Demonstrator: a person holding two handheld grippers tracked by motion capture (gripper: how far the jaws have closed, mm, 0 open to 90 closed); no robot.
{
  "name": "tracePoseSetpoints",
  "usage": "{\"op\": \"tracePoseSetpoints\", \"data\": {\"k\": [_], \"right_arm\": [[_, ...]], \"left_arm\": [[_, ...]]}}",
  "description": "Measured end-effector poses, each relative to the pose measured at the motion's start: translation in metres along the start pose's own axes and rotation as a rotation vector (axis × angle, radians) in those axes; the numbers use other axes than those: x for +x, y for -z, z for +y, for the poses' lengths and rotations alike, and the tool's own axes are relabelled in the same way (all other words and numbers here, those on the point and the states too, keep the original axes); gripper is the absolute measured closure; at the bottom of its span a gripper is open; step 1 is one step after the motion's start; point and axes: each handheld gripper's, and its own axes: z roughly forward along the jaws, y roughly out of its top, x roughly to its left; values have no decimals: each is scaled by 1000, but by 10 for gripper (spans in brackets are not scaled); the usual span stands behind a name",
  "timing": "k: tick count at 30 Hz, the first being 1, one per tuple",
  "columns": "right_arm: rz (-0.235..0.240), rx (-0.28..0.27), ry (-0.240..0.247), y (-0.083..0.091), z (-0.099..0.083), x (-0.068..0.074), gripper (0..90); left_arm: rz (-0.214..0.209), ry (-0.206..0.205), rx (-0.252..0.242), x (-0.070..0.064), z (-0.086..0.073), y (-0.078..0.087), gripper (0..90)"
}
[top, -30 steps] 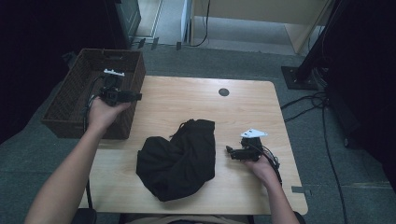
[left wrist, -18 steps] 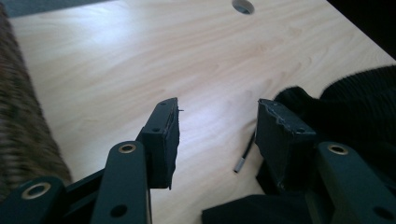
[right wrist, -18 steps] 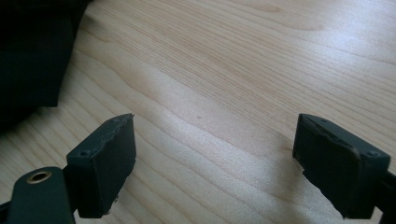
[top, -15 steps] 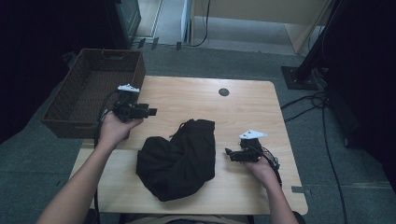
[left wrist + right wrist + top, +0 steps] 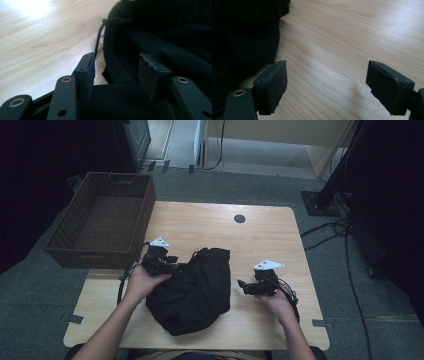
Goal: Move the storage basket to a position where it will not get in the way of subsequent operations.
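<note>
A crumpled black garment (image 5: 192, 290) lies in the middle of the wooden table (image 5: 270, 240). My left gripper (image 5: 175, 264) is at the garment's upper left edge. In the left gripper view its jaws stand open, with the garment's ribbed hem (image 5: 117, 60) and a thin drawstring (image 5: 98, 40) lying between them. My right gripper (image 5: 243, 286) rests just right of the garment, apart from it. In the right gripper view its jaws are wide open over bare wood (image 5: 332, 55), and the garment (image 5: 244, 35) lies to their left.
A brown wicker basket (image 5: 75, 220) stands beside the table's left far corner. A small dark round hole (image 5: 239, 218) marks the table's far middle. Cables and a stand base (image 5: 320, 202) lie on the floor at the right.
My left gripper has come from over the basket down and right to the garment's left edge. The right gripper and the garment have stayed put.
</note>
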Motion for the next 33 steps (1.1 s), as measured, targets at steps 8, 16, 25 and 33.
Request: {"op": "tracePoseSetpoints", "data": {"k": [8,16,25,33], "right_arm": [[39,-54,-20,17,9,10,212],[105,-74,-18,36,15,27,231],[137,-77,29,49,30,50,203],[209,20,91,14,32,80,184]], "left_arm": [[-34,-18,41,-3,-18,-12,484],[-71,4,38,5,-26,-19,455],[-118,-20,23,-4,-24,-17,407],[-133,-27,112,-1,-30,-39,352]]}}
